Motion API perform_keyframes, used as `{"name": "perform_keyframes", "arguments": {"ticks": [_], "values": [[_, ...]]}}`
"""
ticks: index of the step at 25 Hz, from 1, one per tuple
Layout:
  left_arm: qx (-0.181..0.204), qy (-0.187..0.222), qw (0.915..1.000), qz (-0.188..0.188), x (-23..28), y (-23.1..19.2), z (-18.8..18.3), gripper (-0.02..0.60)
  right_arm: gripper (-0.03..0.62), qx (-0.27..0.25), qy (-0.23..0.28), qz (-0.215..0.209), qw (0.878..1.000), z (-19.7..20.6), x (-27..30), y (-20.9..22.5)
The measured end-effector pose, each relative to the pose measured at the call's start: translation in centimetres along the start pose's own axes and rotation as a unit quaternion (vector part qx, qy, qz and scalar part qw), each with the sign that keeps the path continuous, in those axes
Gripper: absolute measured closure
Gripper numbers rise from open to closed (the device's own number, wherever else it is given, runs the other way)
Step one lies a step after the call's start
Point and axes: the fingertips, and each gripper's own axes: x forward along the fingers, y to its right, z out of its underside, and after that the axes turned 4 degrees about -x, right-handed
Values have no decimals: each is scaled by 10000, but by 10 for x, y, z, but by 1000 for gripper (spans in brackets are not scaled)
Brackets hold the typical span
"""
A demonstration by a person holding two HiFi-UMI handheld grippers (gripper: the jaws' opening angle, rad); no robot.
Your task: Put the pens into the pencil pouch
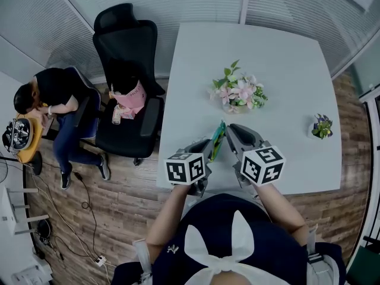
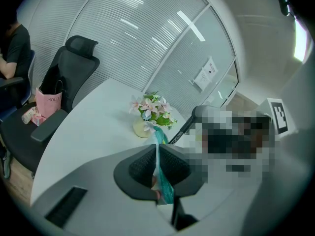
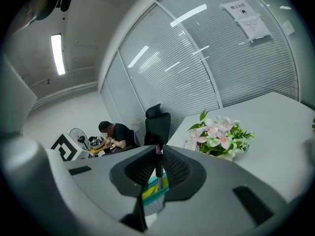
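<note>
A teal and green pencil pouch [image 1: 218, 140] hangs upright over the white table's [image 1: 285, 58] front edge, between my two grippers. My left gripper [image 1: 208, 150] is shut on the pouch's upper edge; in the left gripper view the teal fabric [image 2: 161, 173] is pinched between the pads [image 2: 142, 167]. My right gripper [image 1: 229, 136] is just right of the pouch and is shut on a thin dark pen [image 3: 158, 167]. The pen stands upright between the jaws, its lower end over the pouch's [image 3: 153, 191] teal and yellow top. The left gripper view shows the black pen [image 2: 181, 131] slanting toward the pouch.
A vase of pink flowers [image 1: 238, 94] stands mid-table, beyond the grippers. A small potted plant [image 1: 321, 126] sits near the right edge. Left of the table is a black office chair [image 1: 127, 82] with a pink bag [image 1: 132, 98]; a person [image 1: 53, 97] sits further left.
</note>
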Motion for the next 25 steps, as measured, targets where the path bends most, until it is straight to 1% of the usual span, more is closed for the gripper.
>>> {"name": "perform_keyframes", "arguments": {"ticks": [6,25], "values": [[-9,-6,10000,7,2,1,2,545,545,-16,-213,-30,9998,16,5,1],[-88,-2,10000,45,2,2,3,545,545,-171,-663,-154,9975,43,17,-1]]}}
